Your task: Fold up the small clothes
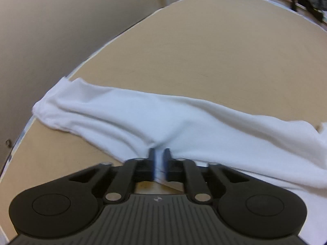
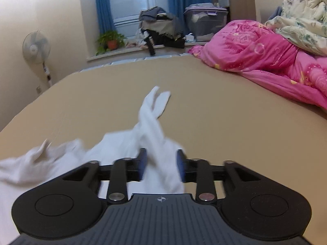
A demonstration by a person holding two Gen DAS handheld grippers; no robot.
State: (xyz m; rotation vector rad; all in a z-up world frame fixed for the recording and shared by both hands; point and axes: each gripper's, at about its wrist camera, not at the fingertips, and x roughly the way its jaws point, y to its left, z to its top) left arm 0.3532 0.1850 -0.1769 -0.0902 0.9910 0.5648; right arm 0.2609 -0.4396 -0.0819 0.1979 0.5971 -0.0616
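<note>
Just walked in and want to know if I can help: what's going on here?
A person is folding a white garment on a tan surface, a handheld gripper in each hand. The left gripper is pinched shut on a fold of the cloth. The right gripper stands open, with the garment's long twisted legs running between its fingers, not clamped.

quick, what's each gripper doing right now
Left gripper: shut on a fold of the white garment.
Right gripper: open, with the white garment's legs lying between the jaws, not pinched.
</note>
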